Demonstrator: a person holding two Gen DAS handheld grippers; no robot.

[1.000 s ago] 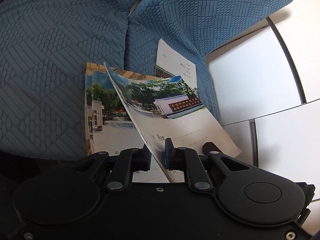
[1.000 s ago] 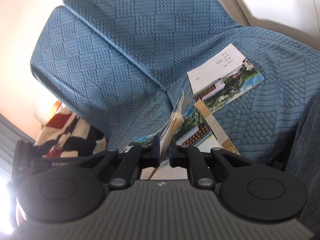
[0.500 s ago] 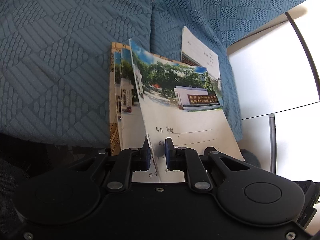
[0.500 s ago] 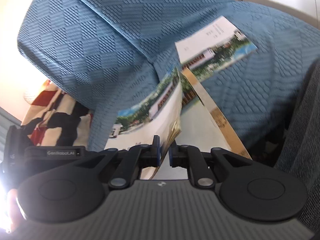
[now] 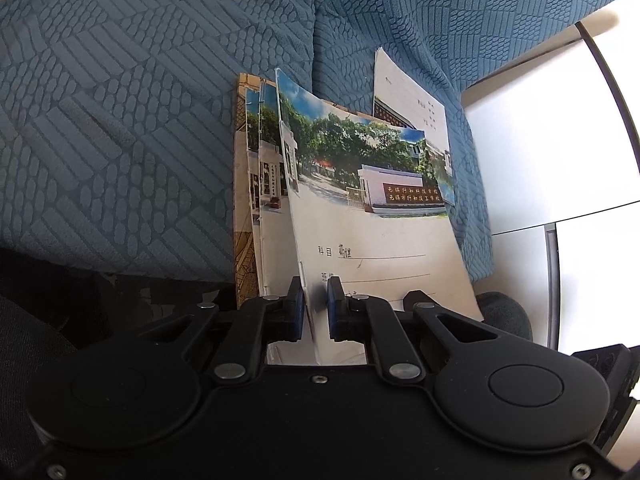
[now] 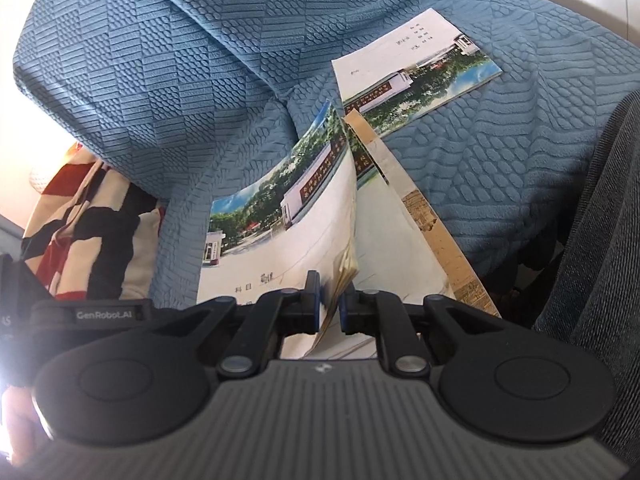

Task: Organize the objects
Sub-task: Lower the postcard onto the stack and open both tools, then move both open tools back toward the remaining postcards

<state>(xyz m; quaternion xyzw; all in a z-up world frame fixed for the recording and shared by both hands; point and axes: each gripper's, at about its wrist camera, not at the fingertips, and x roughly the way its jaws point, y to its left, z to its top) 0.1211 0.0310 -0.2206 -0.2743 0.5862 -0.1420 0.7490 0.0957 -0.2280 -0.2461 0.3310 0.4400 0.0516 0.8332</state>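
Pinching the near edge of the top notebook (image 5: pixel 372 236), the left gripper (image 5: pixel 314 304) stands nearly closed over the stack on the blue sofa (image 5: pixel 120 120). In the right view, the right gripper (image 6: pixel 330 304) is opening, the notebook's (image 6: pixel 288 248) edge between its jaws; another notebook (image 6: pixel 416 68) lies apart on the cushion.

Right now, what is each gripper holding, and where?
Left gripper pinches the top notebook at its near edge. Right gripper, jaws opening, straddles the stack's near edge.
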